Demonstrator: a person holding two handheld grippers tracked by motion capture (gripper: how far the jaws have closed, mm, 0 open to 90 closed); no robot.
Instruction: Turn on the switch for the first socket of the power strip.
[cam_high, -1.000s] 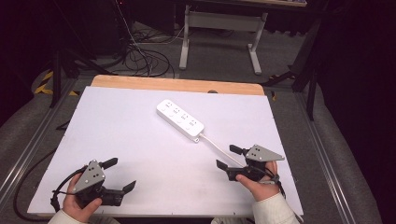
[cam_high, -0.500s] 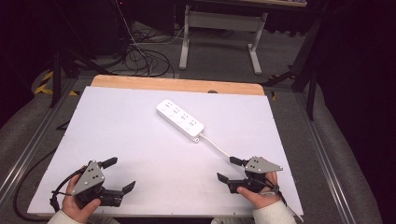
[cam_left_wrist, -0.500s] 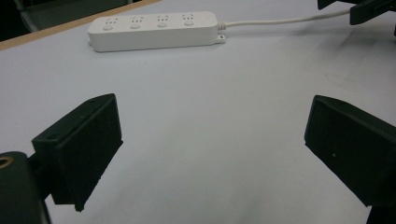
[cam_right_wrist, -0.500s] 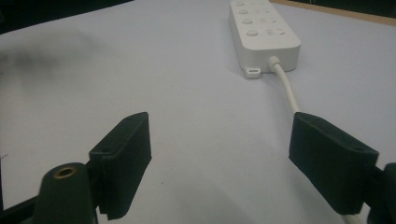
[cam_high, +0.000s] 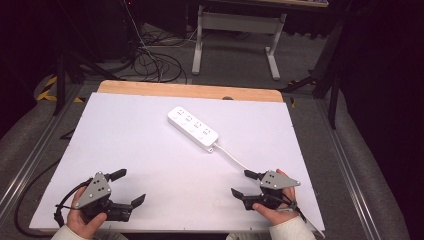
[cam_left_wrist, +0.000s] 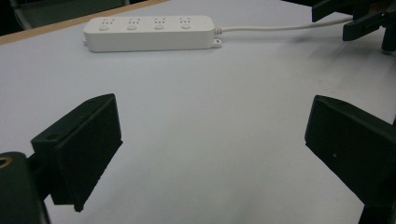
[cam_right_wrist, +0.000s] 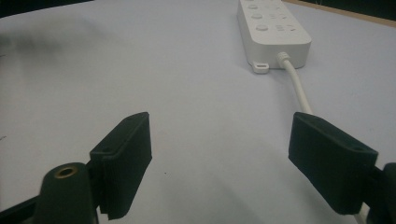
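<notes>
White plastic, the power strip (cam_high: 193, 128) lies flat on the tabletop (cam_high: 125, 135) well ahead of both claws, its cord (cam_high: 234, 156) trailing back to pass just beside the right claw (cam_high: 245, 183). Both claws rest low at the near edge, the left claw (cam_high: 129, 188) and the right alike spread wide with nothing between the jaws, so the work looks to be at its start, before any reach. Next, I judge, the right claw should take the cord or strip. Against the earlier frames, the right claw has sunk toward the tabletop; the left has not shifted.
</notes>
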